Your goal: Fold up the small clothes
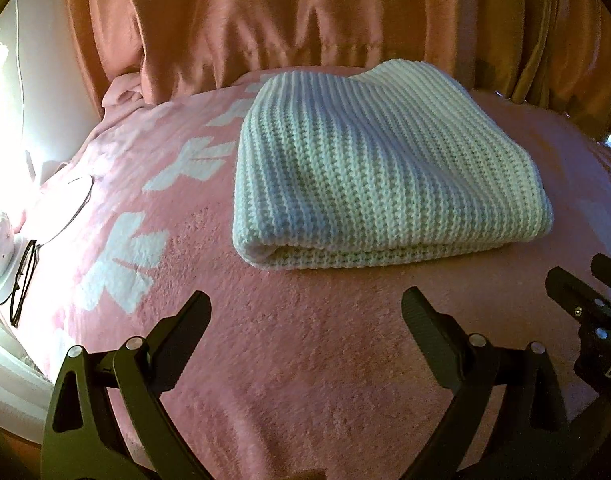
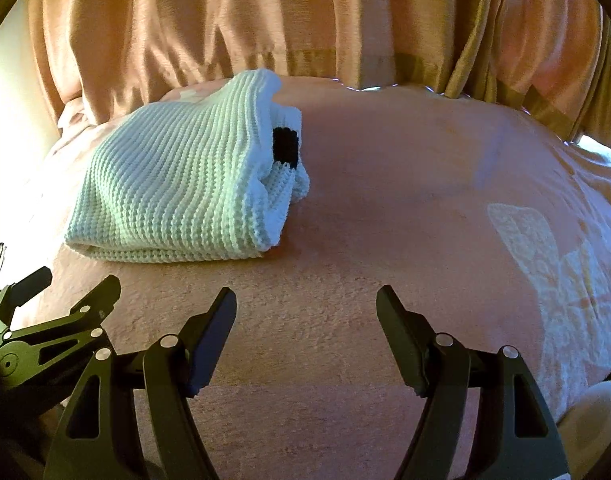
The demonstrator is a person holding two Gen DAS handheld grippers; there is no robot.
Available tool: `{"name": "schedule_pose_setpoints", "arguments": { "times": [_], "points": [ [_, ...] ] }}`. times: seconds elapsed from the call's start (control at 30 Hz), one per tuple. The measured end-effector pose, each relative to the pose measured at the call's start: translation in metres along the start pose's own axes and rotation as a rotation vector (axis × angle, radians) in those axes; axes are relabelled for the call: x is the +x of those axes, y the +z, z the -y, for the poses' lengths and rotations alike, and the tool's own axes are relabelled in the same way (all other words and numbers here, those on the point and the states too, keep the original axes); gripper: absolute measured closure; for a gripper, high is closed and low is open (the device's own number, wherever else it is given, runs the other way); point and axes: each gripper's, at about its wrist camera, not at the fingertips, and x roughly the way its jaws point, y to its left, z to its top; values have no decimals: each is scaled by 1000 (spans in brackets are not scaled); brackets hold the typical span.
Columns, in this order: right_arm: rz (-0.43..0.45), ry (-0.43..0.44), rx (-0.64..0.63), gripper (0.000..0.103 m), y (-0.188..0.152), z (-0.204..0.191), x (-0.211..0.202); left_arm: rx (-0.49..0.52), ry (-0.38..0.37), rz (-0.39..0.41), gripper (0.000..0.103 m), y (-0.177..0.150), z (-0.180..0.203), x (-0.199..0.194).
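White knit garment lies folded into a compact rectangle on the pink blanket, toward the far edge by the orange curtain. Left gripper and right gripper hover near the blanket's near edge, both spread wide with nothing between the jaws, apart from the garment

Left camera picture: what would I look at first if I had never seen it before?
Probably the white knitted garment, folded into a thick bundle in the middle of the pink blanket. Next, the orange curtain hanging right behind it. Closest to you, the open left gripper reaches in from below, holding nothing, with a pair of glasses lying far off at the left edge.
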Motion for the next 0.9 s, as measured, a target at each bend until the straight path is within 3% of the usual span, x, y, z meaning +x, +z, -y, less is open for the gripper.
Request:
{"name": "schedule_pose_setpoints", "arguments": {
  "times": [0.9],
  "points": [
    [-5, 1, -5, 32, -2, -8, 1, -2, -2, 14, 9, -3, 2, -2]
  ]
}}
